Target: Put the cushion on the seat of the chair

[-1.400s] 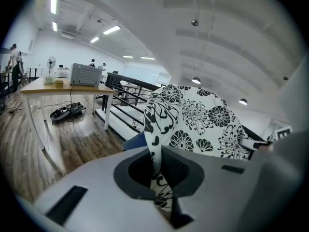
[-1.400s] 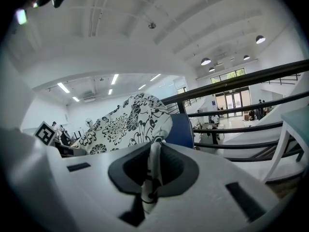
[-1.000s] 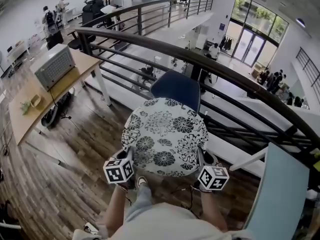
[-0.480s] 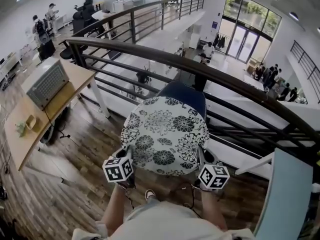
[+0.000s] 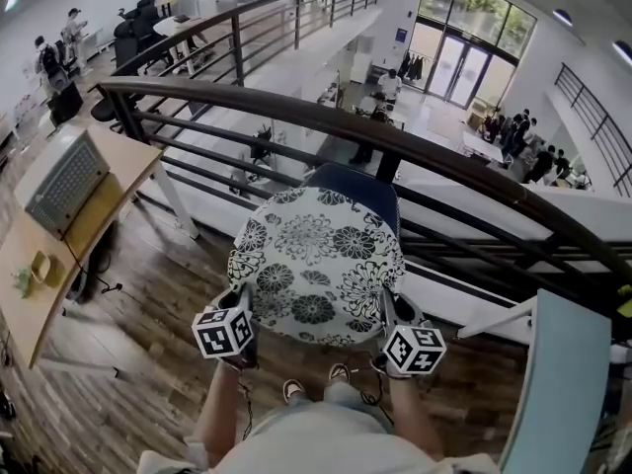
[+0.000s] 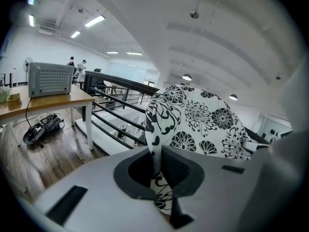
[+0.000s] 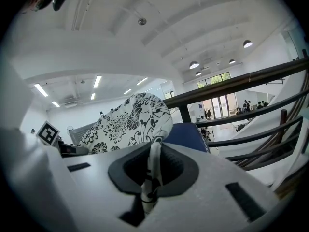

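Centre of the head view: round black-and-white floral cushion (image 5: 316,265), held up off the floor by its near rim. At its lower-left edge, left gripper (image 5: 240,304), jaws closed tight on a fold of the fabric, only patterned cloth between them in the left gripper view. At the lower-right edge, right gripper (image 5: 387,309), likewise pinched down on the cushion's hem, a thin strip of cloth squeezed between the dark pads (image 7: 176,167). Just past the cushion's upper edge and partly covered by it, blue chair (image 5: 354,181), close against a dark railing (image 5: 296,117) that crosses the upper half of the frame. Cannot tell whether cushion and seat touch. Along the left edge, wooden table (image 5: 94,215) with a grey box (image 5: 61,178) on top. Lower left, wood floor (image 5: 148,304).
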